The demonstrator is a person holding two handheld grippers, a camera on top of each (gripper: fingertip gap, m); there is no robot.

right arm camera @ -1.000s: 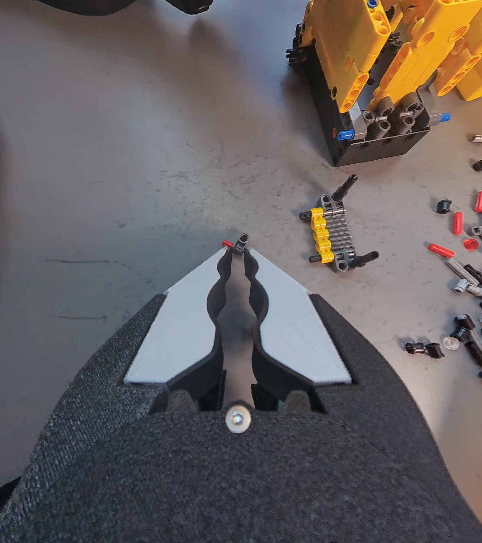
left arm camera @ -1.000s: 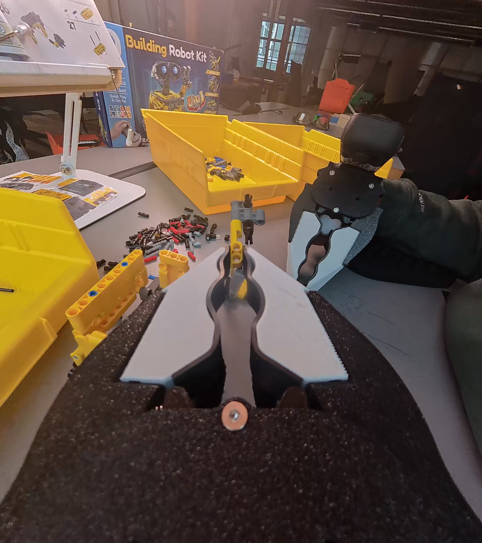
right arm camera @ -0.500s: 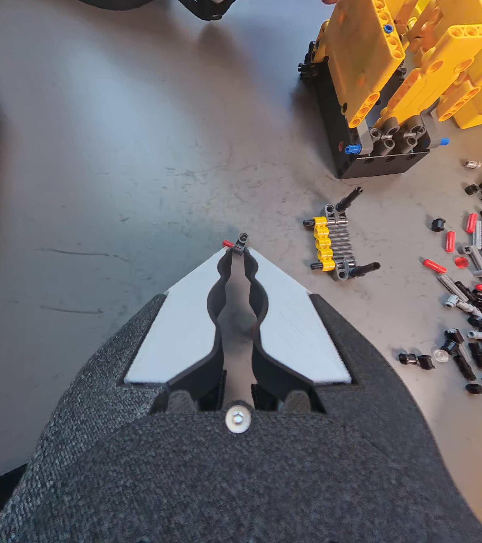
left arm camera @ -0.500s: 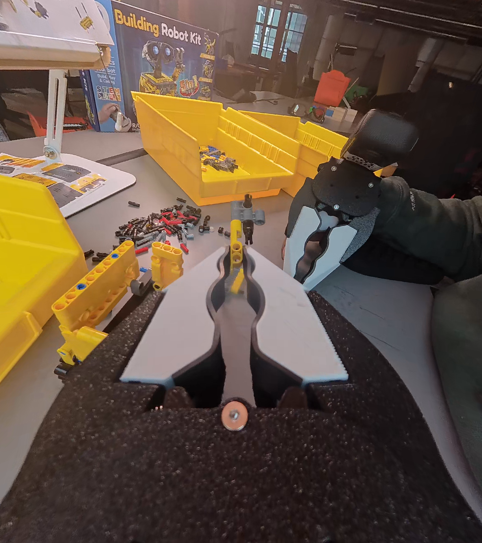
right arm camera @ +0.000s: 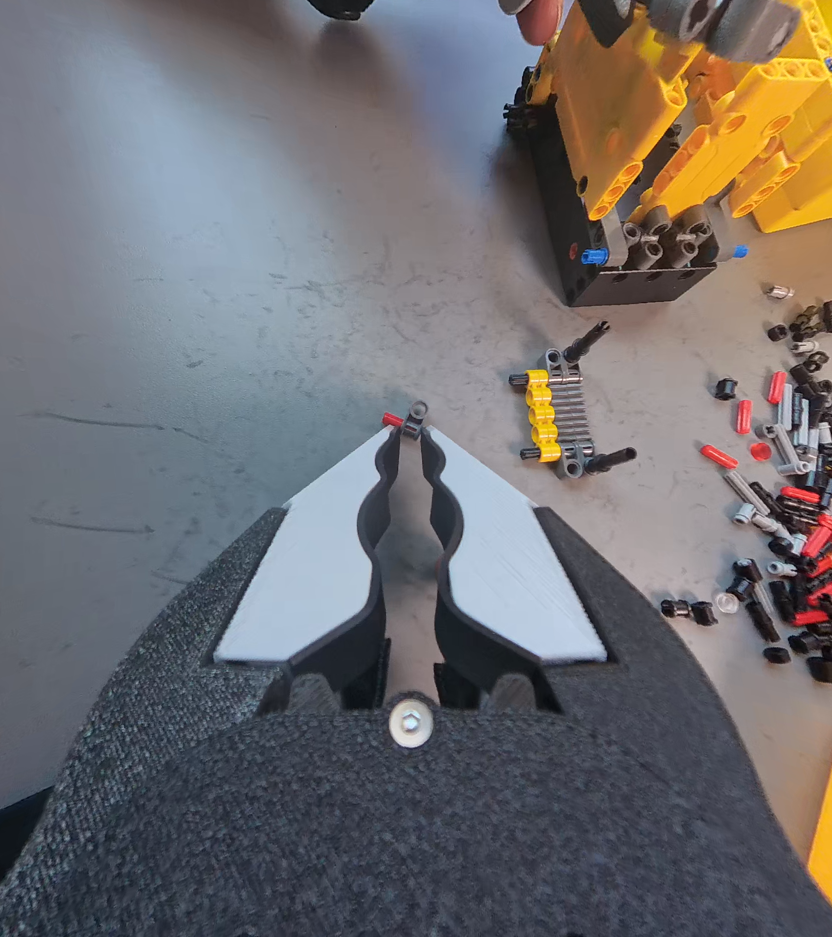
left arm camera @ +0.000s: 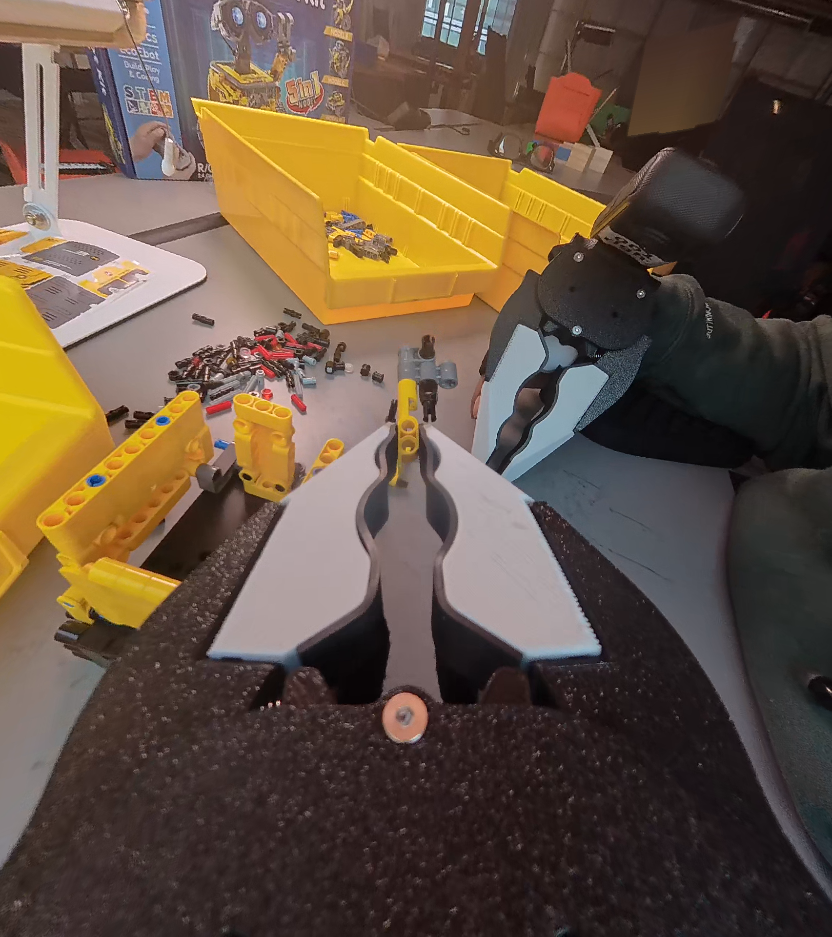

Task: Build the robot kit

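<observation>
The left gripper (left arm camera: 407, 446), closed on a slim yellow-and-grey brick assembly (left arm camera: 412, 400), has been carried toward the yellow block model (right arm camera: 697, 142), while the right gripper (right arm camera: 409, 431) stays clamped on a small grey connector with red pin (right arm camera: 411, 422) above the grey tabletop (right arm camera: 201, 253).

I note open desk (right arm camera: 175, 253) on my left; the yellow block assembly (right arm camera: 657, 152) and scattered small parts (right arm camera: 819, 507) obstruct the right.
</observation>
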